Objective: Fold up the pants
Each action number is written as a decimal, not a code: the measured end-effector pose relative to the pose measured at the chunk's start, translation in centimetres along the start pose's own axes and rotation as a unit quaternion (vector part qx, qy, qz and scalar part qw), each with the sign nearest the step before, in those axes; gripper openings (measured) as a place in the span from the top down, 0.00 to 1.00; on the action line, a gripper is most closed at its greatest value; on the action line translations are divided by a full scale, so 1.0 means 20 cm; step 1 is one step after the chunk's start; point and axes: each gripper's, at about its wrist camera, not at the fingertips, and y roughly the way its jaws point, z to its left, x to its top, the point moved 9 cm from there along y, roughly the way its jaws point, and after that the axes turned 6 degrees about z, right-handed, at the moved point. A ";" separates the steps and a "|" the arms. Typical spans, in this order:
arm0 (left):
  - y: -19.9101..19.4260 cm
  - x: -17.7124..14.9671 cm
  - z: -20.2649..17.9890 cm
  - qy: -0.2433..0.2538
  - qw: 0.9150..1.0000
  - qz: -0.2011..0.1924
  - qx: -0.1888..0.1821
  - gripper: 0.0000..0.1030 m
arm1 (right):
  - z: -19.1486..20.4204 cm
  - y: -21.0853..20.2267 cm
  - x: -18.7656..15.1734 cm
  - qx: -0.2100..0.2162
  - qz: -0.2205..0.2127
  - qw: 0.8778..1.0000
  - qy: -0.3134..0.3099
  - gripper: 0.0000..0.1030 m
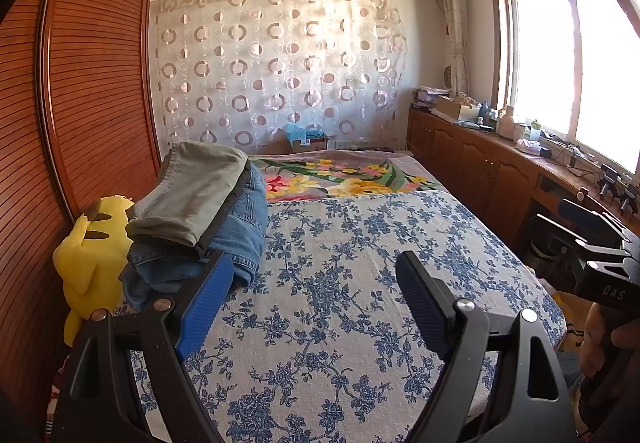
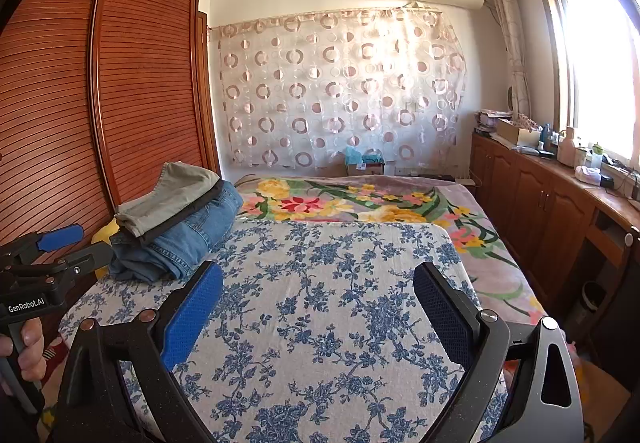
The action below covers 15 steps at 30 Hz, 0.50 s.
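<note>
A stack of folded pants point(image 1: 200, 211) lies on the left side of the bed: olive-grey pants point(image 1: 196, 187) on top, a dark layer under them, blue jeans point(image 1: 236, 231) at the bottom. The same stack point(image 2: 176, 219) shows at the left in the right wrist view. My left gripper point(image 1: 314, 275) hovers open over the blue-flowered sheet point(image 1: 340, 283), its left finger just in front of the jeans. My right gripper point(image 2: 318, 283) is open too, over the sheet point(image 2: 320, 283), nothing between its fingers. Each gripper appears at the edge of the other's view, held by a hand.
A yellow plush toy point(image 1: 88, 263) sits left of the stack against the wooden slatted wardrobe point(image 1: 92, 83). A floral blanket point(image 2: 360, 203) covers the far part of the bed. Low wooden cabinets point(image 1: 480, 159) with clutter run along the right under the window.
</note>
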 end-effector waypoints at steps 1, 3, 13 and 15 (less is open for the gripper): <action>0.00 0.00 0.00 0.000 1.000 0.000 0.000 0.19 | 0.00 0.00 0.00 0.000 0.000 1.000 0.000 0.06; 0.00 0.00 0.00 0.000 1.000 0.000 0.001 0.19 | 0.00 0.00 0.00 0.000 0.000 1.000 -0.001 0.06; 0.00 0.00 0.00 0.000 1.000 0.000 0.001 0.19 | 0.00 0.00 0.00 0.001 -0.001 1.000 -0.002 0.06; 0.00 0.00 0.00 0.000 1.000 0.000 0.000 0.19 | 0.00 0.00 0.00 0.001 -0.001 1.000 -0.002 0.06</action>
